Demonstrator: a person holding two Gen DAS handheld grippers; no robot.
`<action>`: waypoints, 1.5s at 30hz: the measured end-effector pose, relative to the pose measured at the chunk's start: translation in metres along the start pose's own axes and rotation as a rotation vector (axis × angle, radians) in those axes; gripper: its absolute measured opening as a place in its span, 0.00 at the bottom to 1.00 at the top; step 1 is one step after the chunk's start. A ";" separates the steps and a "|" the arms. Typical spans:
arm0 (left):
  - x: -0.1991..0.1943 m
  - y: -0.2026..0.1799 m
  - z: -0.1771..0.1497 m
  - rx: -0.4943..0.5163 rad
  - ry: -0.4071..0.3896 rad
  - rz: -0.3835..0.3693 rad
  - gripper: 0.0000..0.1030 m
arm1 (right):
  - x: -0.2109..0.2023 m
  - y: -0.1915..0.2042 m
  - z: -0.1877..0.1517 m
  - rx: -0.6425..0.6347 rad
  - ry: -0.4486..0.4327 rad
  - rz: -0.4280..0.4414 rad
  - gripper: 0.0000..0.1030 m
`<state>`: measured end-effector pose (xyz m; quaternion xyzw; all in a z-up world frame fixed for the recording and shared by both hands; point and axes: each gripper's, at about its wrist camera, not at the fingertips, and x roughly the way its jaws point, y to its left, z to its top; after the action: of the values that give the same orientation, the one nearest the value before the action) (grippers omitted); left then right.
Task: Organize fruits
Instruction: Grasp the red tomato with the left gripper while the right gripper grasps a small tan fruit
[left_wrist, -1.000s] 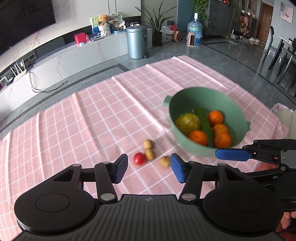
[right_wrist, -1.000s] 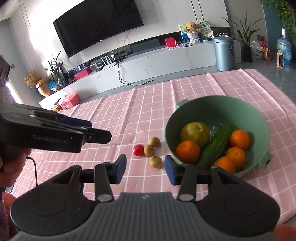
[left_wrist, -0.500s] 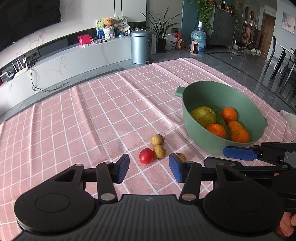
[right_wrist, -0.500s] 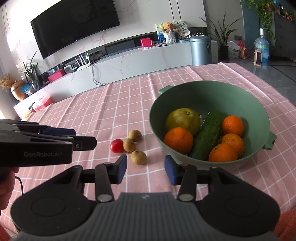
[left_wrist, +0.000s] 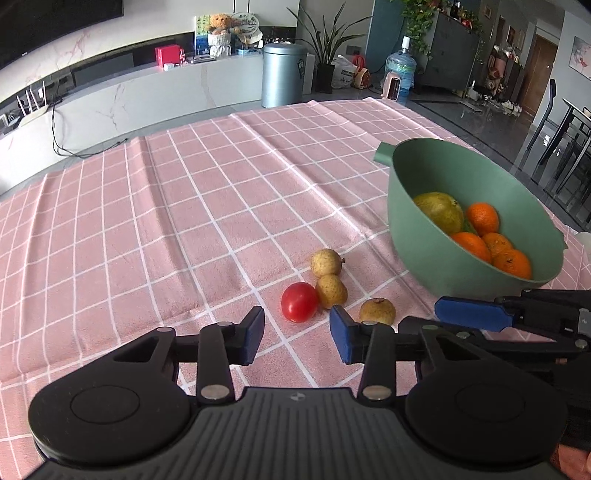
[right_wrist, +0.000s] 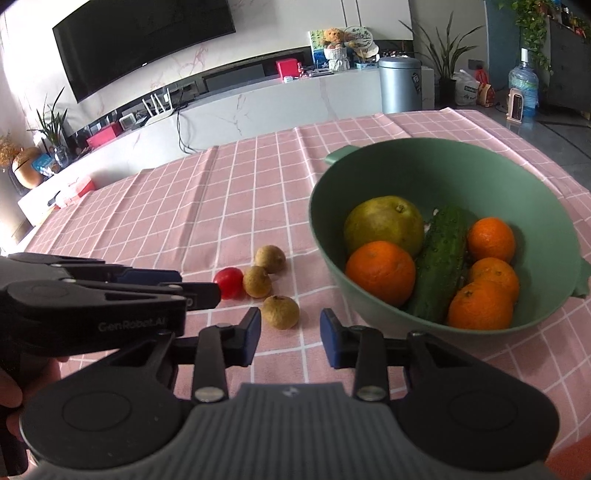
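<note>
A red cherry tomato (left_wrist: 299, 307) and three small brown longans (left_wrist: 330, 290) lie on the pink checked cloth left of a green bowl (left_wrist: 424, 236). The bowl (right_wrist: 546, 206) holds a pear (right_wrist: 384, 225), a cucumber (right_wrist: 441, 254) and several oranges (right_wrist: 380, 273). My left gripper (left_wrist: 297, 334) is open and empty, just short of the tomato. My right gripper (right_wrist: 290, 334) is open and empty, just short of the nearest longan (right_wrist: 280, 312). Each gripper shows in the other's view, the right gripper's blue pad (left_wrist: 476, 314) low at right.
The cloth (left_wrist: 184, 206) covers the table to its far edge. Beyond it are a grey bin (left_wrist: 283, 74), a white low cabinet (left_wrist: 147, 99) and a water bottle (left_wrist: 400, 74). Dining chairs (left_wrist: 565, 147) stand at far right.
Both grippers have moved closer to the loose fruit on the cloth, and the views have dropped lower. Both stay open. The fruit and bowl have not moved.
</note>
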<state>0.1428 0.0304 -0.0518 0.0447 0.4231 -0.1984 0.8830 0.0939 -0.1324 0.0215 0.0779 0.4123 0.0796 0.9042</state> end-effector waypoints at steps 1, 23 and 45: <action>0.002 0.001 0.000 -0.006 0.002 -0.003 0.45 | 0.002 0.002 0.000 -0.007 0.004 0.001 0.30; 0.024 0.009 0.007 -0.027 0.018 -0.054 0.32 | 0.032 0.014 0.000 -0.053 0.042 -0.027 0.23; -0.021 0.001 0.012 -0.106 -0.037 -0.043 0.27 | 0.001 0.019 0.003 -0.091 0.020 0.007 0.22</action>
<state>0.1402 0.0353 -0.0281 -0.0151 0.4173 -0.1954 0.8874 0.0955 -0.1134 0.0266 0.0373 0.4170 0.1025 0.9023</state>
